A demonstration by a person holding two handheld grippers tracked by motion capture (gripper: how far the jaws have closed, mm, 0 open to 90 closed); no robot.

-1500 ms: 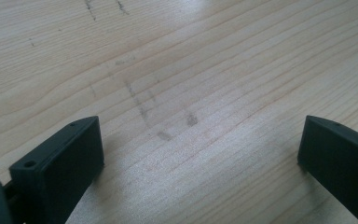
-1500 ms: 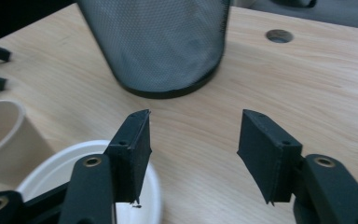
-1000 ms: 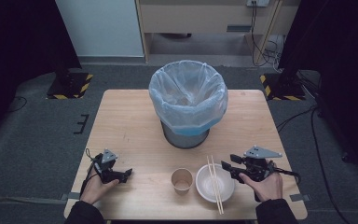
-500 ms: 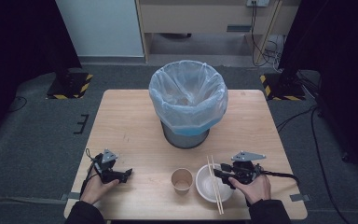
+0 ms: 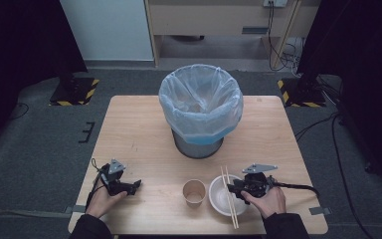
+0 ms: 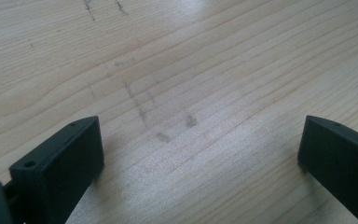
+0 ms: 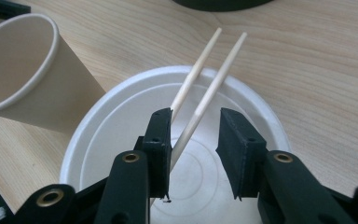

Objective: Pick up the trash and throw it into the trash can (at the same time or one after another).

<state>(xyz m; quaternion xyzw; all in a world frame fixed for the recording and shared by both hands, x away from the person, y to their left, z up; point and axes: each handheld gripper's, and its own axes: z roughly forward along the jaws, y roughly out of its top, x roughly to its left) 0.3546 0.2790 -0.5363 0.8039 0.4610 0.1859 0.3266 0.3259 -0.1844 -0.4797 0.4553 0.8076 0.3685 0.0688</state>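
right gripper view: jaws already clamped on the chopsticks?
No. The chopsticks lie between the jaws of the right gripper, touching one side at most, with a clear gap to the other pad.

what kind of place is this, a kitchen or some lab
Most likely a lab or recording room, not a kitchen: a lone wooden table on grey carpet, hazard-striped stand bases either side, and loose cables by the far wall.

chopsticks (image 7: 200, 100): pale wooden pair, lying across white bowl (image 7: 121, 121)
bowl: upright, near tabletop's front edge, right of centre

hidden: chopsticks (image 7: 200, 100) lower ends behind claw | cup (image 7: 23, 79) cut off left
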